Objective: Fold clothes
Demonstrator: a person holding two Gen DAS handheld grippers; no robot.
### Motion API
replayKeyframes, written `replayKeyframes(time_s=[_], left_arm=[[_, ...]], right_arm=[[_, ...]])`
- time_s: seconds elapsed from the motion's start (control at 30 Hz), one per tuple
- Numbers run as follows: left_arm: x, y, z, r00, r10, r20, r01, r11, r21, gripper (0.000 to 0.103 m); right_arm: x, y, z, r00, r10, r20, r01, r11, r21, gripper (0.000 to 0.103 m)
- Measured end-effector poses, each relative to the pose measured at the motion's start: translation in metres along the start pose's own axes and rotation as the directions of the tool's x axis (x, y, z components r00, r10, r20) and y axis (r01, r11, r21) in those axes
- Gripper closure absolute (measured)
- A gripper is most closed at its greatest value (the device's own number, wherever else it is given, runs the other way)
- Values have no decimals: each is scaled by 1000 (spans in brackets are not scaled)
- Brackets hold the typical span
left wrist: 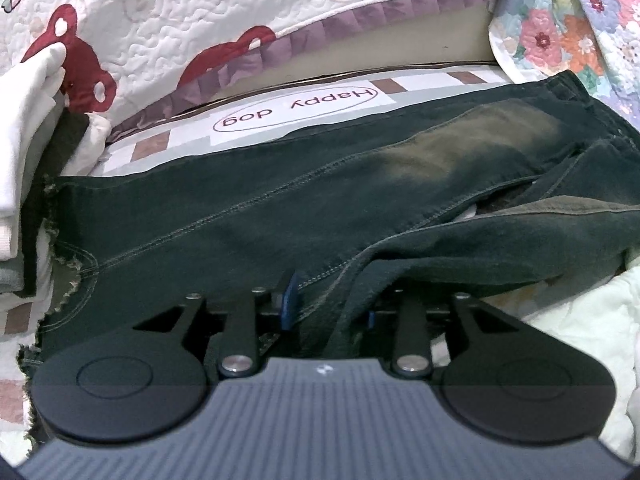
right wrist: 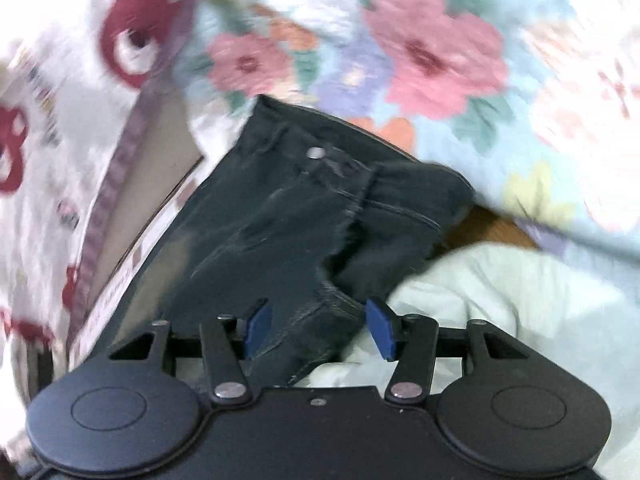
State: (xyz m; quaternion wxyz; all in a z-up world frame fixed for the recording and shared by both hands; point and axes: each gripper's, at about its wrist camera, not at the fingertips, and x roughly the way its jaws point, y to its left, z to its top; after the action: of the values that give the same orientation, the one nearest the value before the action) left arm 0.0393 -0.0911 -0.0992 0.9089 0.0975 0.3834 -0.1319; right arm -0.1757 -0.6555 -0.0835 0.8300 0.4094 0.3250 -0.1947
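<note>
Dark blue-green jeans (left wrist: pixel 280 200) lie stretched across the bed, with the frayed hem (left wrist: pixel 52 216) at the left and a faded patch on the thigh. My left gripper (left wrist: pixel 329 308) sits low over the near edge, where a raised fold of denim runs between its blue pads (left wrist: pixel 289 300); the pads stand apart and do not visibly press on it. In the blurred right wrist view the jeans (right wrist: pixel 288 208) show their waistband button (right wrist: pixel 316 153). My right gripper (right wrist: pixel 320 330) stands wide open, with the denim's near edge lying loose between its pads (right wrist: pixel 258 330).
A stack of folded white clothes (left wrist: pixel 24 140) sits at the left. A quilt with red bears (left wrist: pixel 160 32) and a floral quilt (right wrist: pixel 420 48) rise behind. The "Happy dog" sheet (left wrist: pixel 296 112) lies under the jeans. Pale bedding (right wrist: pixel 500 300) bunches at the right.
</note>
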Motion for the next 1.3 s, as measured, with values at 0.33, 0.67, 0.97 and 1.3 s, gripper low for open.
replayKeyframes(time_s=[0.33,0.67,0.97,1.3], left_arm=[[0,-1,-3,1000,10,-1,-10,1000,13,72],[-19,-4,4,999,35,41,-37,998,47,88],[-35,-2,20,996,62,56,-64,997,46,89],[48,38,119,996,81,-38,-77,991,111,79]], right_arm=[[53,-5,1,994,-74,81,69,995,66,44],[5,79,54,938,93,334,-17,974,-226,97],[21,122,89,944,85,319,35,935,-354,97],[108,199,178,974,-46,221,127,921,-369,98]])
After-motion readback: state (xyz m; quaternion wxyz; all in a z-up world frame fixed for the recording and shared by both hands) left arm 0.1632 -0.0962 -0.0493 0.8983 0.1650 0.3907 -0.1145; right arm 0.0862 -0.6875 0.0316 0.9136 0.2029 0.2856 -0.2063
